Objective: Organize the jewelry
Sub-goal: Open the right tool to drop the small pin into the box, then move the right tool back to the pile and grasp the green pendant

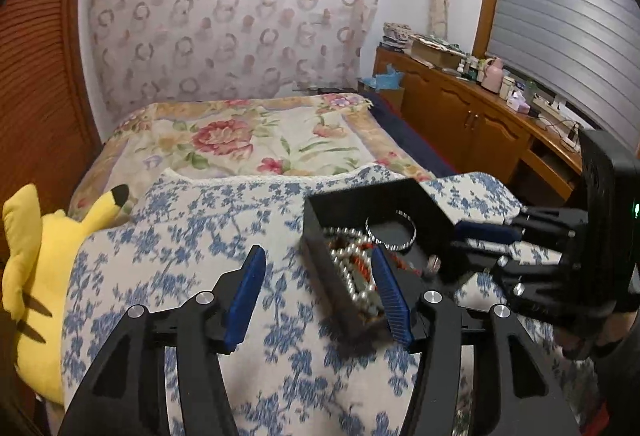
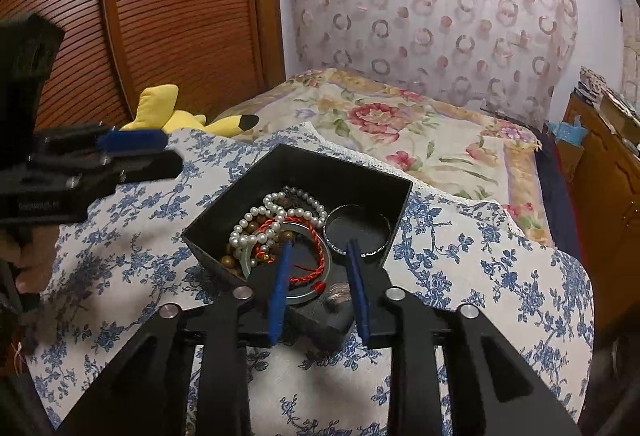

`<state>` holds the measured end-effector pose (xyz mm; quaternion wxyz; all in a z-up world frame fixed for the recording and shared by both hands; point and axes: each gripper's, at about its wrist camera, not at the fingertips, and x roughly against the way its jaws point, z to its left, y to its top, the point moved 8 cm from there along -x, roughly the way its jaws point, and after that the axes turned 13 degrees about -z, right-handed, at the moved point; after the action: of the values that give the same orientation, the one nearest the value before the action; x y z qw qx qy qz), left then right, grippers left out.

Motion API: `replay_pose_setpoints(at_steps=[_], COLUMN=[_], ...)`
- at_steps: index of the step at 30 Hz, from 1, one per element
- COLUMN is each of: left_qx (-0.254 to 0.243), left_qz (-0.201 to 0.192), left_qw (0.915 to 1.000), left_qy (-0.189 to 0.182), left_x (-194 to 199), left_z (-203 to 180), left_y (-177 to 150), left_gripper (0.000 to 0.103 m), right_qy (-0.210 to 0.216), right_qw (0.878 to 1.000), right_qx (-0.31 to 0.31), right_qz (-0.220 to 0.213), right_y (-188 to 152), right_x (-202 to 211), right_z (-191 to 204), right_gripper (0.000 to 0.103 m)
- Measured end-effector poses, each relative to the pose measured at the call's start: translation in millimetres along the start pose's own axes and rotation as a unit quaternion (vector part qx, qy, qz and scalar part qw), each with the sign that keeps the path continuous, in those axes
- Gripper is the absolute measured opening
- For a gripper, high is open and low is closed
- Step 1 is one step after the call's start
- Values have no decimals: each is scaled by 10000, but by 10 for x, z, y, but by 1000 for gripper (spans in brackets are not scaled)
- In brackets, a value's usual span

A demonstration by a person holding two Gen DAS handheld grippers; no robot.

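The black jewelry box [image 2: 298,171] stood on the blue-flowered cloth [image 2: 480,276], directly in front of the right gripper [image 2: 316,290]. That gripper's jaws were narrowly apart above the near part of the box, with nothing pressed between the pads. The left gripper [image 1: 320,292] was wider open; its right finger sat over the near wall of the box and its left finger over the cloth, also holding nothing.

Inside lay a pearl strand [image 2: 276,213], a red braided cord [image 2: 308,256], brown wooden beads [image 2: 230,260], a pale ring-shaped bangle [image 2: 256,264] and a dark bangle [image 2: 356,232], all heaped together except the dark bangle, which lay apart to the right.

The risk was in the tangle: a pinch on the cord or the pearls could lift several pieces at once, or drag the light box across the soft cloth. A finger catching the box wall could tip it.

The near corner of the box was hidden behind the right gripper's fingers, and a small shiny thing there could not be identified. In the left view the box contents were blurred.
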<state>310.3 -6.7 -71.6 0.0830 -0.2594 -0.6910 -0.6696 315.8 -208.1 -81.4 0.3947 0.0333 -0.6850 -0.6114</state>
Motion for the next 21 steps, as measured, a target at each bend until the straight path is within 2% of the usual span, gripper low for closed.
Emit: replay_pose_setpoints(at_steps=[4, 9, 21], left_qx=[12, 24, -44], left_qz=[31, 11, 137], left_qw=[9999, 9998, 9998], left_qy=[103, 178, 156], left_x=[147, 374, 862], left_z=[44, 52, -122], left_y=[-111, -257, -878], left_gripper=[54, 68, 69], right_qy=[-32, -52, -47], right_qw=[9999, 9997, 9998], right_qx=[-46, -116, -83], right_qz=[-91, -190, -154], right_y=[7, -73, -621], right_x=[144, 396, 865], right_z=[38, 148, 547], right_gripper=[31, 31, 31])
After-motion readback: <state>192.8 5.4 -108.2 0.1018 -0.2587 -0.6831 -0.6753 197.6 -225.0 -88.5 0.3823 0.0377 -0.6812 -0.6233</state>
